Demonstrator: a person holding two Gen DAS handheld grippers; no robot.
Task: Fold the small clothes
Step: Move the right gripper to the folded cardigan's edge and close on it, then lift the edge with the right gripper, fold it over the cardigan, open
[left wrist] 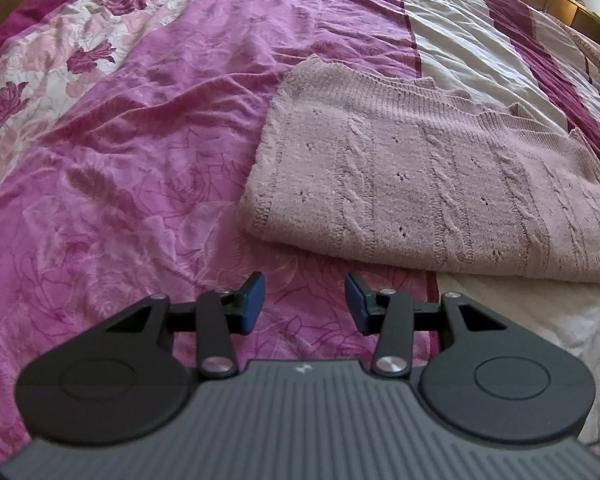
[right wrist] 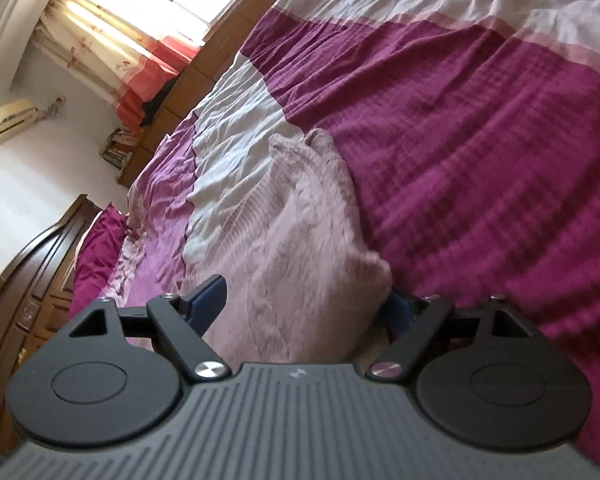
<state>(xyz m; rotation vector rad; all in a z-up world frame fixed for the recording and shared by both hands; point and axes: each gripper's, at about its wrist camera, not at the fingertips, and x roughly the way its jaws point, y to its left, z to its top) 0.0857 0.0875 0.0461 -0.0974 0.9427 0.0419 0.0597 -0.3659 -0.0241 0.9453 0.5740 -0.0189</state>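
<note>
A pale pink cable-knit sweater [left wrist: 428,184] lies folded into a rectangle on the bed, ahead and right of my left gripper [left wrist: 305,303]. The left gripper is open and empty, hovering over the bedspread just short of the sweater's near edge. In the tilted right wrist view the same sweater [right wrist: 300,248] fills the space between the fingers of my right gripper [right wrist: 306,308]. That gripper is open, its jaws wide on either side of the sweater's near edge. Its right blue pad [right wrist: 400,312] is partly hidden behind the knit.
The bed is covered by a magenta floral bedspread [left wrist: 120,184] with white and dark purple stripes [right wrist: 480,140]. A cream cloth [left wrist: 540,312] lies under the sweater's near right. A wooden headboard [right wrist: 32,264], curtains [right wrist: 112,40] and a wall air conditioner [right wrist: 4,124] stand beyond the bed.
</note>
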